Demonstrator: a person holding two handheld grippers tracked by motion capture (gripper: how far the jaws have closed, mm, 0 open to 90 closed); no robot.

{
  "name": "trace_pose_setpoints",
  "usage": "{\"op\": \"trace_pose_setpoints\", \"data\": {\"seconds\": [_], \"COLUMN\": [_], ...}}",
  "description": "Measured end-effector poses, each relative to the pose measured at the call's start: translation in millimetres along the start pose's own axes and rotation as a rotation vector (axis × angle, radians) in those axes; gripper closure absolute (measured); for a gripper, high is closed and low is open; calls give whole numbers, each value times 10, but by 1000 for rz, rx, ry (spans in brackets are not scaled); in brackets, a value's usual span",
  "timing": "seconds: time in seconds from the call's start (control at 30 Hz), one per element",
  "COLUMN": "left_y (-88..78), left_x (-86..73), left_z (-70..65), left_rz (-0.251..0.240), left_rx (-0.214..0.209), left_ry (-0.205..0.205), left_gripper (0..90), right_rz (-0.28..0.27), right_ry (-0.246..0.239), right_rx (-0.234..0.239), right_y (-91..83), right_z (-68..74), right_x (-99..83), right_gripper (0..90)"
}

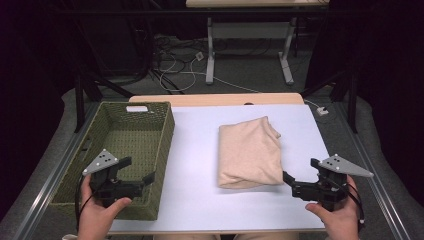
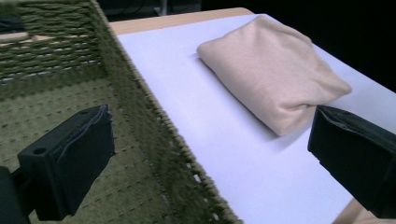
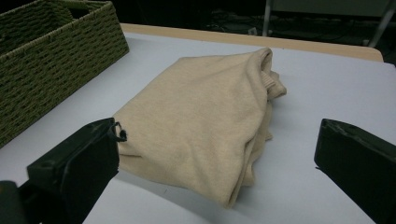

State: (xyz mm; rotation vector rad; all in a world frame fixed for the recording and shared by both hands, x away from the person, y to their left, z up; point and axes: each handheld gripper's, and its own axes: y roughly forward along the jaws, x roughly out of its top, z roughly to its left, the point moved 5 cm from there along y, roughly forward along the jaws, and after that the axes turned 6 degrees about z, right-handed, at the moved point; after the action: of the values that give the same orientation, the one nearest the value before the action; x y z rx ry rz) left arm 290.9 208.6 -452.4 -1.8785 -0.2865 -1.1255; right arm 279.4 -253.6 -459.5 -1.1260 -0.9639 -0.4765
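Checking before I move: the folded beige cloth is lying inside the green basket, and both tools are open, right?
Not quite. The folded beige cloth lies on the table, beside the green basket, as the high view shows. Both the left tool and right tool are open.

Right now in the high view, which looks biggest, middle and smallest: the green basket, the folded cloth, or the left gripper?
1. Green basket
2. Folded cloth
3. Left gripper
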Motion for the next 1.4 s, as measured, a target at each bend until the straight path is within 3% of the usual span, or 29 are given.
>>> {"op": "trace_pose_setpoints", "data": {"seconds": [0.03,0.13,0.2,0.5,0.77,0.9,1.03,1.13,1.3,1.4], "left_y": [11,64,105,229,261,295,355,412,482,527], "left_x": [7,26,30,60,69,107,171,242,289,320], "left_z": [-18,-76,-110,-226,-244,-274,-300,-318,-324,-313], "left_rz": [-1,-15,-11,1,-6,-8,12,44,76,107], "left_rx": [-11,-44,-55,-66,-65,-81,-101,-91,-99,-112], "left_ry": [4,0,1,30,-3,-13,-16,19,-6,1], "left_gripper": [5,4,4,4,4,4,4,4,5,5], "right_rz": [0,11,14,19,24,21,28,50,83,104], "right_ry": [0,-67,-72,-40,-33,-49,-60,-64,-71,-59], "right_rx": [0,-15,-11,-23,-25,-56,-44,-10,8,47], "right_y": [0,-2,5,5,7,22,72,119,146,162], "right_z": [0,25,24,-2,5,-23,-39,-31,-49,-64], "right_x": [0,-26,-33,-38,-61,-46,-3,32,98,148], "right_gripper": [0,0,0,0,0,0,0,0,0,0]}}
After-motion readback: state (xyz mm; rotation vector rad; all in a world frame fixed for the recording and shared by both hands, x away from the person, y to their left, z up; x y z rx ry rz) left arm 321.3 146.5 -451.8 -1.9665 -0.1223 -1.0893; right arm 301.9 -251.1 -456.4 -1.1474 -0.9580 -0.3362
